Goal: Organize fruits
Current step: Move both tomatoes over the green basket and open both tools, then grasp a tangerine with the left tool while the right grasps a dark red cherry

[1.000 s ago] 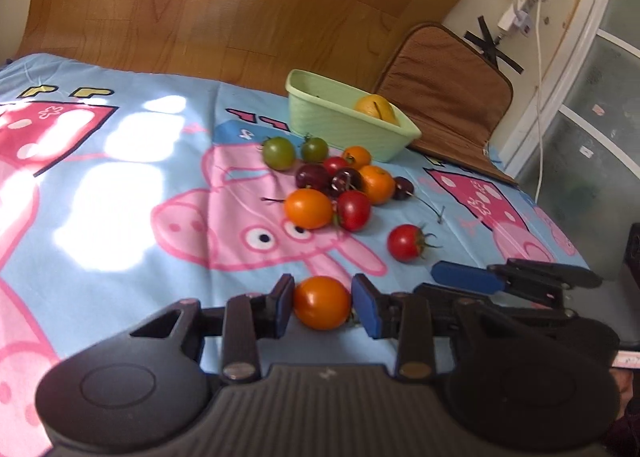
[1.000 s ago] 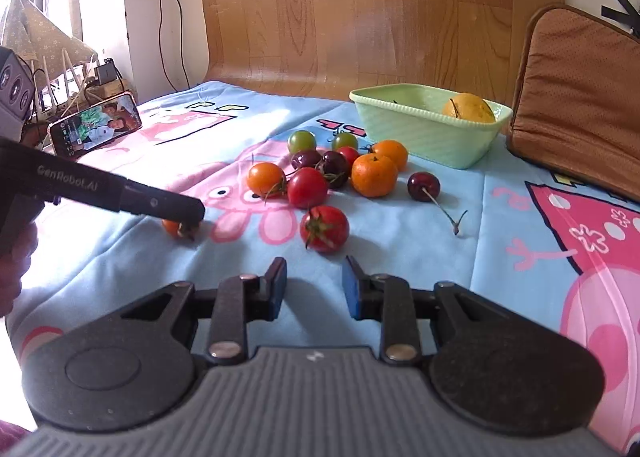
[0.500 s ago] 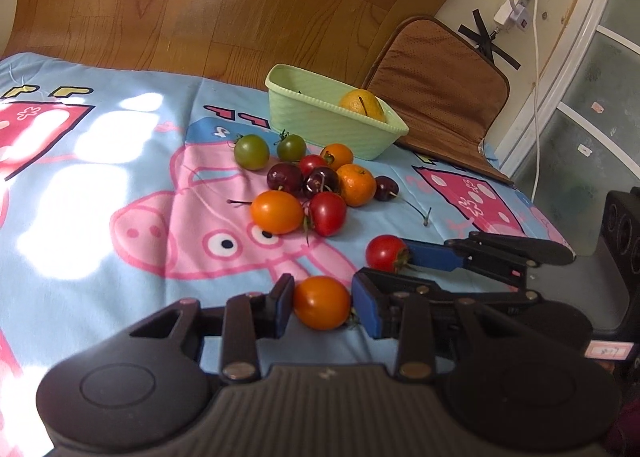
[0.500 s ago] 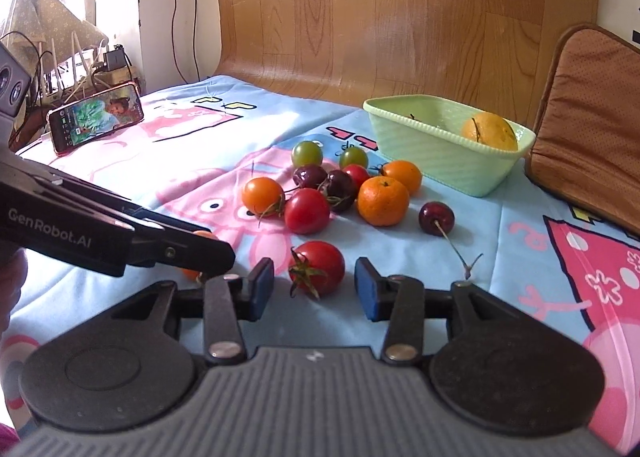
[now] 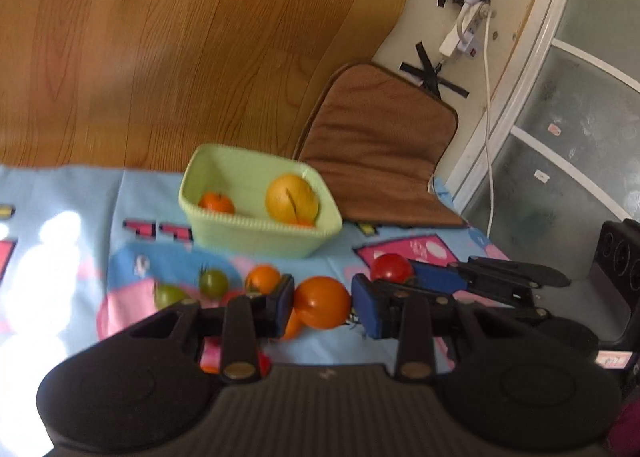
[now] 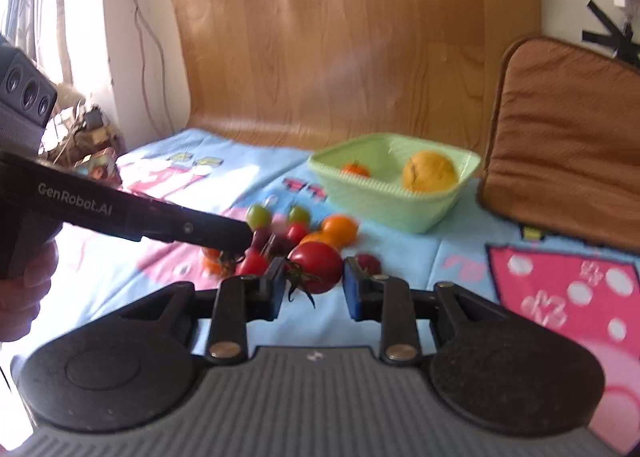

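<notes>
My left gripper [image 5: 322, 307] is shut on an orange tomato [image 5: 323, 302] and holds it lifted above the blanket, short of the green basket [image 5: 256, 231]. My right gripper [image 6: 314, 283] is shut on a red tomato [image 6: 316, 266] with a green stem, also lifted. The basket [image 6: 394, 199] holds a yellow-orange fruit [image 5: 292, 197] and a small orange fruit [image 5: 216, 203]. Several small tomatoes, cherries and oranges [image 6: 298, 231] lie in a cluster on the blanket in front of the basket. The right gripper with its red tomato [image 5: 391, 267] shows in the left wrist view.
A brown cushion [image 5: 380, 145] leans behind and right of the basket. A wooden panel [image 6: 340, 37] rises behind the blanket. A white cable and plug [image 5: 480, 37] hang on the wall at right. Clutter [image 6: 86, 137] sits at the blanket's left edge.
Both grippers have risen and moved toward the basket. The right gripper closed on the red tomato and lifted it; the left keeps the orange tomato.
</notes>
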### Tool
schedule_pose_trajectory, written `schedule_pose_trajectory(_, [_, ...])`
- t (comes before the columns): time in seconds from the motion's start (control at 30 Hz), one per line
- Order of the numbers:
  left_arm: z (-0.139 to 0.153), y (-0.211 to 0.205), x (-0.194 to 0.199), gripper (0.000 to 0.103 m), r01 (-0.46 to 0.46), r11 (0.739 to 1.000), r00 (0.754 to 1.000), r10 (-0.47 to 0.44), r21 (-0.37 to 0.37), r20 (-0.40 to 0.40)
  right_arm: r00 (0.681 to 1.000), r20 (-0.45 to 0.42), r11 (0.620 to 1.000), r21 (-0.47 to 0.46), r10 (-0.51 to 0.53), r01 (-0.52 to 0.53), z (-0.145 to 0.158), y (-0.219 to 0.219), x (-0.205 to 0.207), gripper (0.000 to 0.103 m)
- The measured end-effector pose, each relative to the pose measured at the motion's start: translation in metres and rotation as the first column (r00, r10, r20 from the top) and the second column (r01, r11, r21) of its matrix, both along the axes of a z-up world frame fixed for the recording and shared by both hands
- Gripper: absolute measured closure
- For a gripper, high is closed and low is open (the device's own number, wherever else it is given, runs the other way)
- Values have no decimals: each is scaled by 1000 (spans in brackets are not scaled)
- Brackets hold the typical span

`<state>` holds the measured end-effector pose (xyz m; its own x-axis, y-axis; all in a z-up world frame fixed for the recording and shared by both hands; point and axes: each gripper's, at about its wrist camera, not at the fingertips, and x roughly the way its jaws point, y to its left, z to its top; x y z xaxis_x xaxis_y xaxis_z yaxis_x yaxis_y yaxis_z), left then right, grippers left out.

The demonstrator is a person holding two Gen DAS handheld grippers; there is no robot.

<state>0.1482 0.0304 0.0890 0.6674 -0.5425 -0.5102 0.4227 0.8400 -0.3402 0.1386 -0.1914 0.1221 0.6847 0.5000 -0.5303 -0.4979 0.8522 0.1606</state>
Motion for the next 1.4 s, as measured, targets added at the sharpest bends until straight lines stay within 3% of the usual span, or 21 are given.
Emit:
schedule_pose_trajectory(0.1, [11, -7, 49, 71, -42, 999, 999, 42, 14, 15, 999, 36, 999, 18, -27, 26, 9, -3, 52, 70])
schedule_pose_trajectory(0.23, [-10, -14, 102, 70, -81, 996, 995, 83, 33, -60, 999, 2, 998, -45, -49, 49, -17, 17, 94, 70])
schedule_pose_trajectory(0.47, [-40, -27, 127, 69, -78, 989, 993, 88, 125, -79, 997, -50, 995, -87, -55, 51, -45, 26, 117, 69])
schedule_pose_trajectory(0.53, [-44, -27, 128, 61, -82, 988, 992, 93, 128, -84, 998, -44, 995, -93, -51, 47, -48, 27, 116, 69])
schedule_pose_trajectory(0.7, [-34, -19, 111, 57, -97, 989, 993, 104, 116, -56, 998, -7, 994, -88, -62, 61, -38, 23, 98, 69])
schedule_pose_trajectory(0.77, [-25, -11, 85, 57, -66, 994, 998, 66, 91, 1, 998, 16, 996, -64, -53, 54, -29, 16, 76, 69])
schedule_pose_trajectory(0.9, [-30, -17, 28, 57, 22, 983, 994, -41, 181, 100, 1000, -12, 998, -63, -14, 13, -35, -3, 35, 69])
schedule_pose_trajectory(1.03, [-53, -40, 3, 56, 91, 945, 988, -125, 313, 89, 998, -61, 995, -94, 23, -29, -50, -4, 22, 69])
schedule_pose_trajectory(1.17, [-59, -42, 4, 48, 106, 948, 989, -132, 301, 68, 995, -86, 994, -89, 51, -59, -57, 4, 28, 69])
schedule_pose_trajectory(1.4, [-66, -47, 9, 49, 114, 933, 987, -144, 341, 65, 987, -139, 996, -22, 84, -88, -68, 8, 44, 70])
